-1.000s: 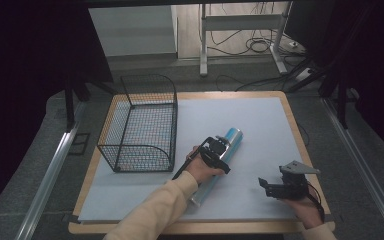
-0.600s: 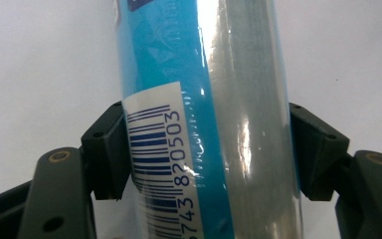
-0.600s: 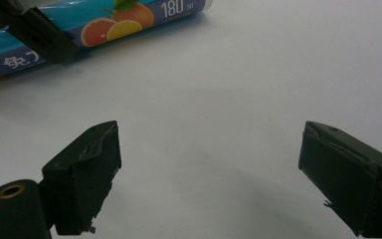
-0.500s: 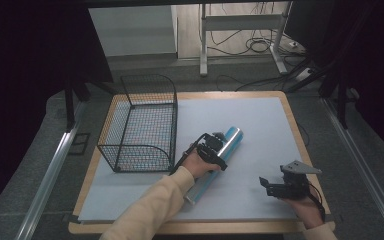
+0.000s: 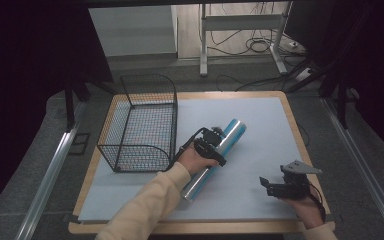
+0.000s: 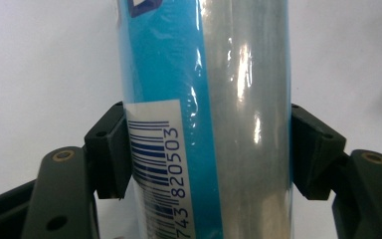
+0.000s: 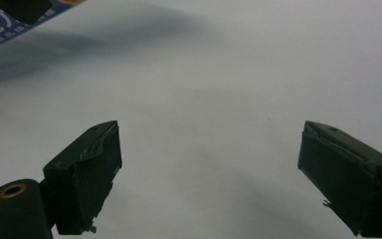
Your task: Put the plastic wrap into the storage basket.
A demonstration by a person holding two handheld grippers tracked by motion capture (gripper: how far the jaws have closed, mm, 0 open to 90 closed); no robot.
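A long roll (image 5: 230,134), blue on one side and wrapped in shiny clear film, lies slantwise on the white sheet at the table's middle. My left gripper (image 5: 211,145) grips it across its middle. The jaws have just been closing, and in the left gripper view both pads (image 6: 110,149) press the sides of the roll (image 6: 204,89) beside its barcode label. My right gripper (image 5: 272,188) rests near the front right of the table, apart from the roll. In the right gripper view it (image 7: 209,169) stands open over bare white sheet, with a blue printed corner of the roll (image 7: 5,25) at top left.
A black wire basket (image 5: 141,125) stands at the left of the table, close to the roll's left side. The white sheet (image 5: 260,115) covers a wooden board. Table legs and cables lie on the floor beyond the far edge.
My left hand has shifted slightly up and left on the roll, and the roll has moved a little with it. The right hand has stayed in place.
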